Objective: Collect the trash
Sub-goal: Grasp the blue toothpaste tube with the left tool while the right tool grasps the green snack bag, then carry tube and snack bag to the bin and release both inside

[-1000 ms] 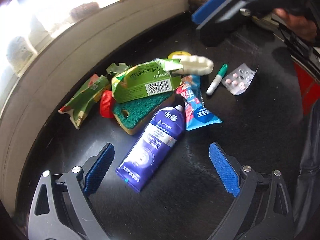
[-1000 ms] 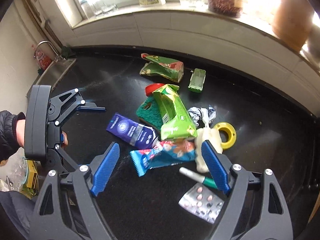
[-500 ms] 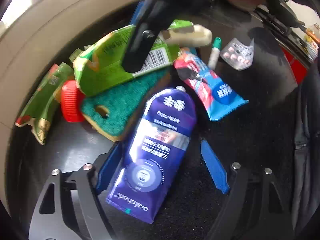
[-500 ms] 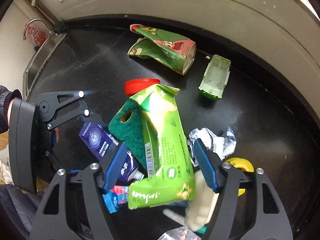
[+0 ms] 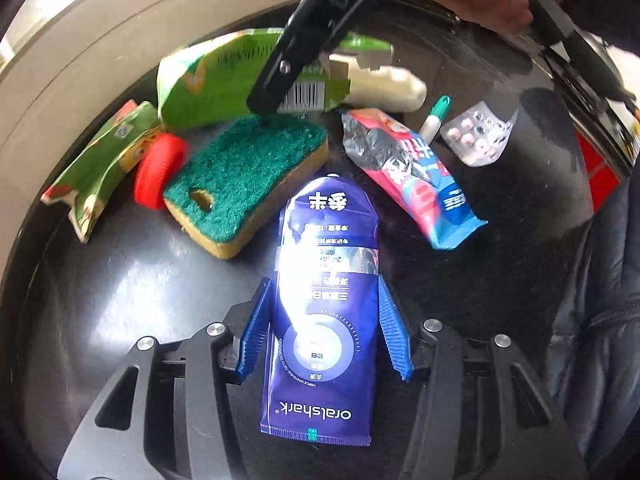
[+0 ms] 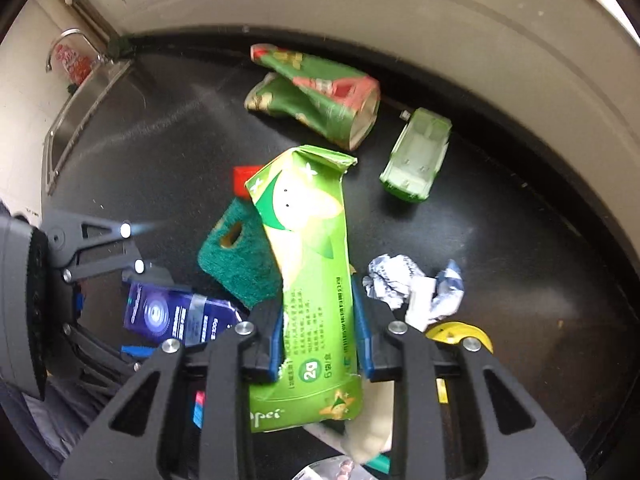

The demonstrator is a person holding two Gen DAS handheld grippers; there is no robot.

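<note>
The purple tube reads "oralshark"; the green carton shows "2g" and, seemingly, "pei".

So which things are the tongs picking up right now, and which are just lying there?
Being picked up:
- purple toothpaste tube, left tongs
- flattened green carton, right tongs

Lying about:
- green scrubbing sponge
- red bottle cap
- silver pill blister pack

Home kitchen: sink, faucet, black countertop.
</note>
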